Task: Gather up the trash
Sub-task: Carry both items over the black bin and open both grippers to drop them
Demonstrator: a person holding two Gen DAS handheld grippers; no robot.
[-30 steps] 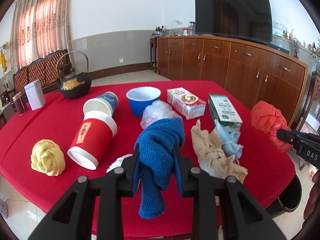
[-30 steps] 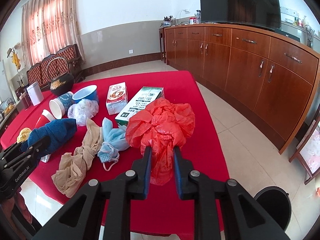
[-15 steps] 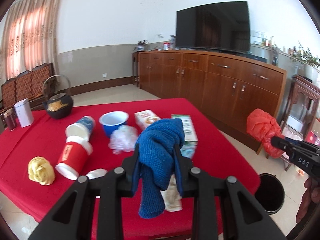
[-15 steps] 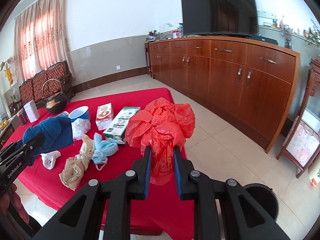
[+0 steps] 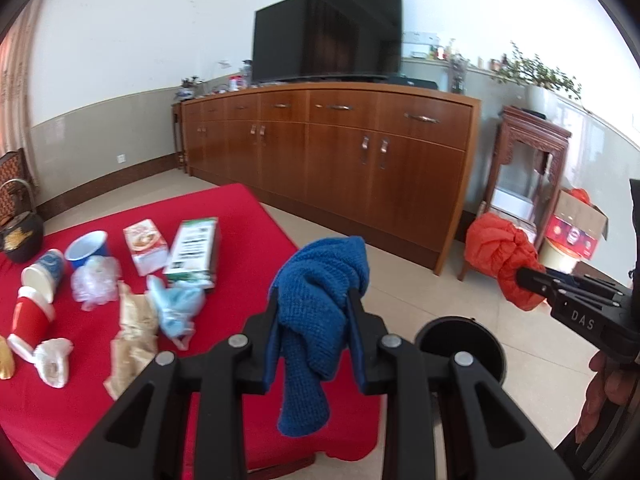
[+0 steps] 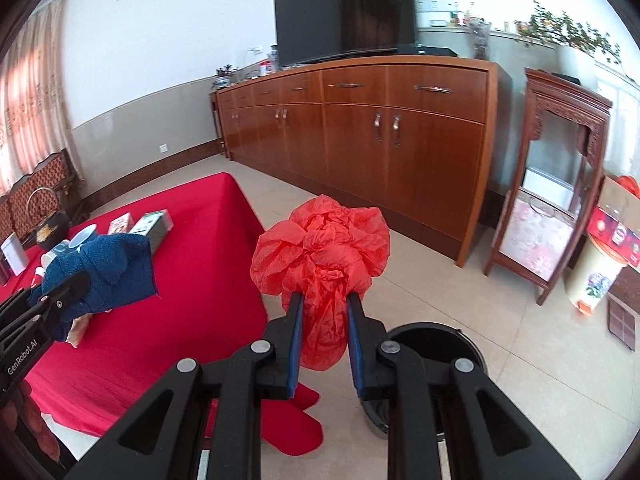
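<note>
The left gripper clenched a blue knitted cloth at centre frame; the right gripper clenched a crumpled red plastic bag.

Wrist views forward-down; share bin, sideboard
</note>
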